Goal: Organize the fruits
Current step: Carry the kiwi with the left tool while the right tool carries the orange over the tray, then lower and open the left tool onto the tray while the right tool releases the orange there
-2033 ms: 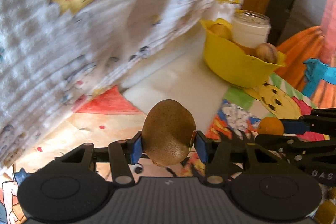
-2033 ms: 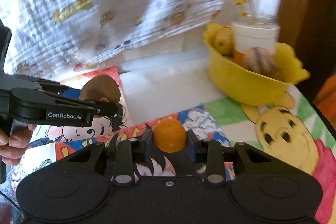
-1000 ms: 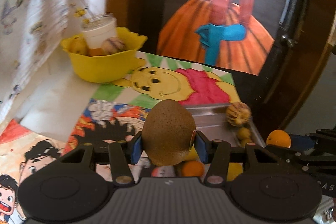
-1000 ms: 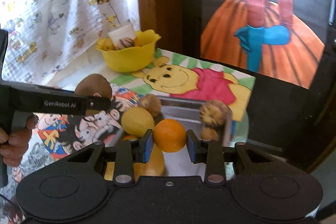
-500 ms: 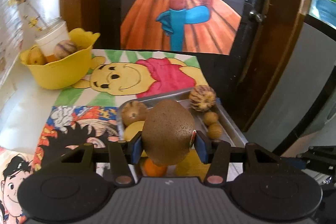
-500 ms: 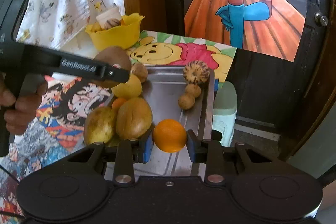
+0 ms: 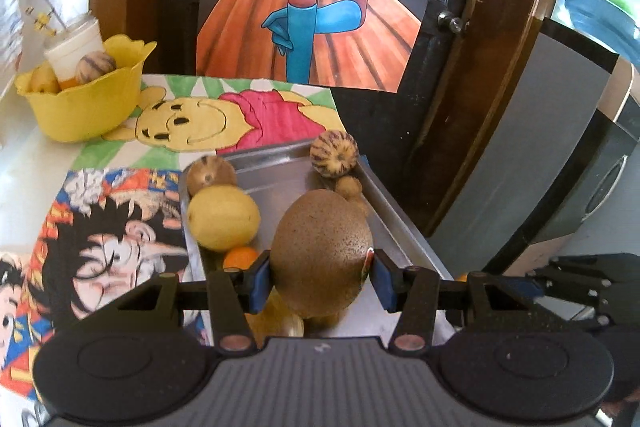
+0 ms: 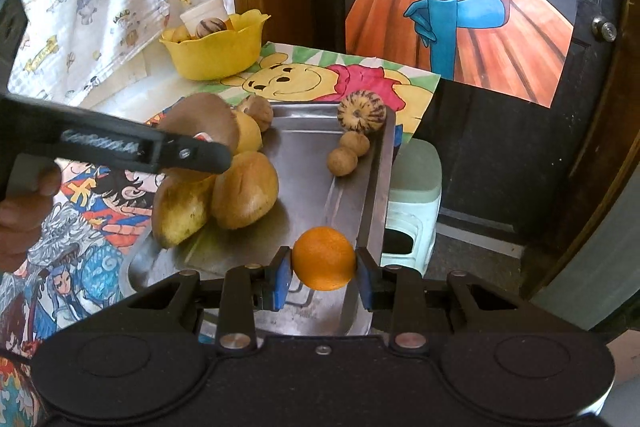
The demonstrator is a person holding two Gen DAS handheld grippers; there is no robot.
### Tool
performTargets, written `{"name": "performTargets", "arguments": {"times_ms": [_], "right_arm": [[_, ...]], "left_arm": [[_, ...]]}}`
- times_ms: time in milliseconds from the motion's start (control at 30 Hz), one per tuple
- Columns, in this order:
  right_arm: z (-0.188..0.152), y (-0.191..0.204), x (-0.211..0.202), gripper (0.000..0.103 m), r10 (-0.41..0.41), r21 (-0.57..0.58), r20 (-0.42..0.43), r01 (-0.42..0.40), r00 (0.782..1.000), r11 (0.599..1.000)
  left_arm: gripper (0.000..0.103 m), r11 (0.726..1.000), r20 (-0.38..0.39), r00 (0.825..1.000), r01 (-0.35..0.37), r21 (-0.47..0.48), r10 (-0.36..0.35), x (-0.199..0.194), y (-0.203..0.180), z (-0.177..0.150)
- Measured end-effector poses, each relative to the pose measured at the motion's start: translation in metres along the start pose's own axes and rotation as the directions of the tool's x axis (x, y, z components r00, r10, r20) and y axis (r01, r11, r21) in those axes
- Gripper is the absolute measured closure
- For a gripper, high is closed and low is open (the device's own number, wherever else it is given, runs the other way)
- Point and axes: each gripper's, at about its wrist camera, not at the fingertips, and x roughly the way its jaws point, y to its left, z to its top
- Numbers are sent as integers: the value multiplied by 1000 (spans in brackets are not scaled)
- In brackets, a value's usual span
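We find the left gripper pinching a brown kiwi across its middle, held over the near half of the metal tray. The right gripper is pinching a small orange, just inside the tray's right wall at the near end.

Tray contents: lemon, striped round fruit at the far right corner, two small brown fruits beside it, two large tan fruits on the left. A yellow bowl with more fruit sits well apart at the back.

Our judgement: step in hand is set-down of both fruits in the tray. Recommend:
- Lower each until it rests on bare metal before letting go; both are round & apt to roll.
- Orange: bare floor lies left of it; keep off the wall.
- Kiwi: bare centre strip, clear of lemon & tan fruits.
- Release one at a time, lift straight up.
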Motion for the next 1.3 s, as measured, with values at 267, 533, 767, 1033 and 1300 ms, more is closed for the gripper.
{"name": "performTargets", "arguments": {"times_ms": [267, 533, 767, 1033, 1300], "right_arm": [[-2, 11, 4, 68, 2, -18, -3, -2, 1000, 1000], [-6, 13, 12, 68, -3, -24, -11, 2, 1000, 1000], [-10, 18, 16, 68, 1, -34, -32, -2, 999, 999], [-15, 21, 21, 68, 11, -43, -51, -13, 999, 999], [-16, 21, 26, 68, 8, -47, -58, -10, 998, 999]], "left_arm": [[48, 1000, -38, 999, 8, -22, -9, -15, 7, -20], [48, 999, -68, 998, -18, -45, 15, -24, 17, -38], [48, 999, -84, 996, -32, -42, 28, -27, 17, -49], [48, 999, -110, 994, -20, -44, 15, -25, 16, -56], [48, 1000, -144, 990, -7, -14, 4, -20, 15, -62]]}}
